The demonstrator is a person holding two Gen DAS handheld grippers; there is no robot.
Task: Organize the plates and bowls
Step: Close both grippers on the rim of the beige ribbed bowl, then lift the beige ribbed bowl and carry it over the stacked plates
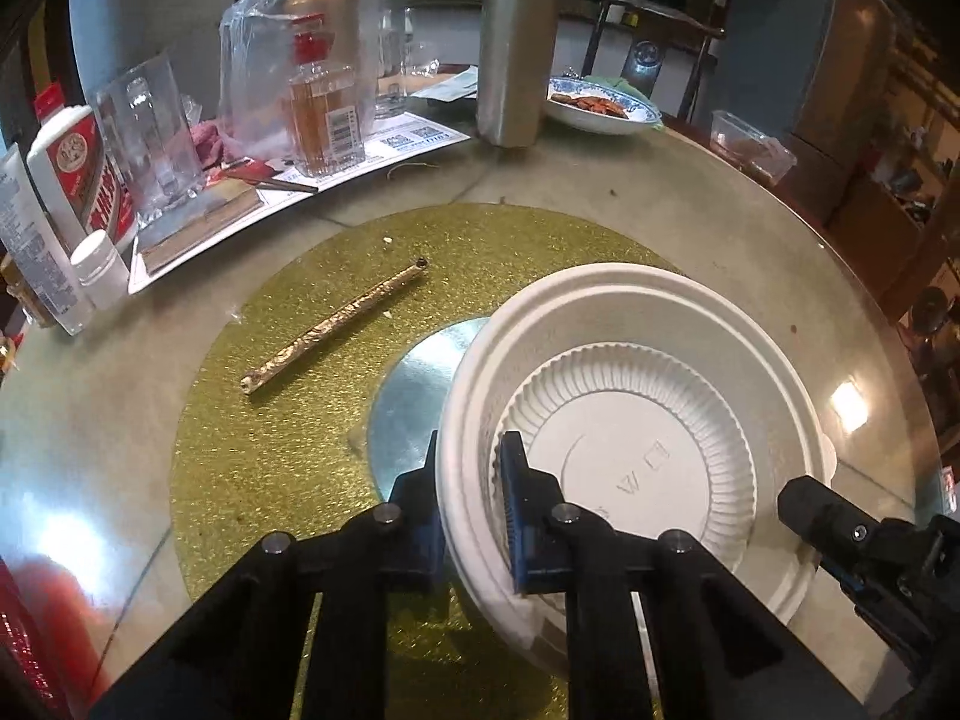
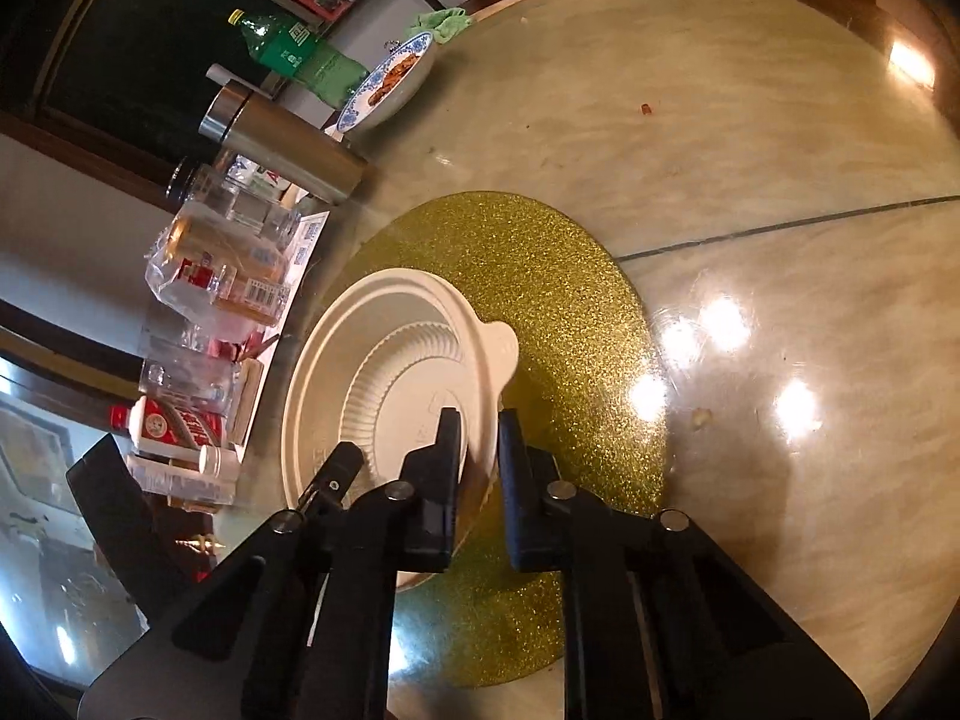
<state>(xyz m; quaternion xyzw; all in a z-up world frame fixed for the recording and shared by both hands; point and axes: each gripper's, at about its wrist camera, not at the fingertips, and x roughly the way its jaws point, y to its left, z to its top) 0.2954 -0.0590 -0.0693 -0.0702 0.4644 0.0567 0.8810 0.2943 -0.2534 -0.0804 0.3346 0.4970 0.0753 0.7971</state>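
Both tongs clamped on the rim of one white bowl, from opposite sides.

We see the left gripper (image 1: 471,450) pinched shut on the near-left rim of the white bowl (image 1: 630,324), one ribbed blue pad inside the wall and the other outside; the right gripper (image 2: 477,426) is likewise closed on the opposite rim, just below the bowl's rounded tab handle. The bowl is matte, moulded plastic with a stepped rim, and nested in it lies a white plate (image 1: 636,438) with a fluted edge and a flat embossed centre. The bowl sits on a glittery gold round mat (image 1: 288,408), partly over a shiny silver disc (image 1: 420,396). A crumpled foil stick (image 1: 336,324) lies on the mat, on a glossy marbled table (image 1: 720,222).
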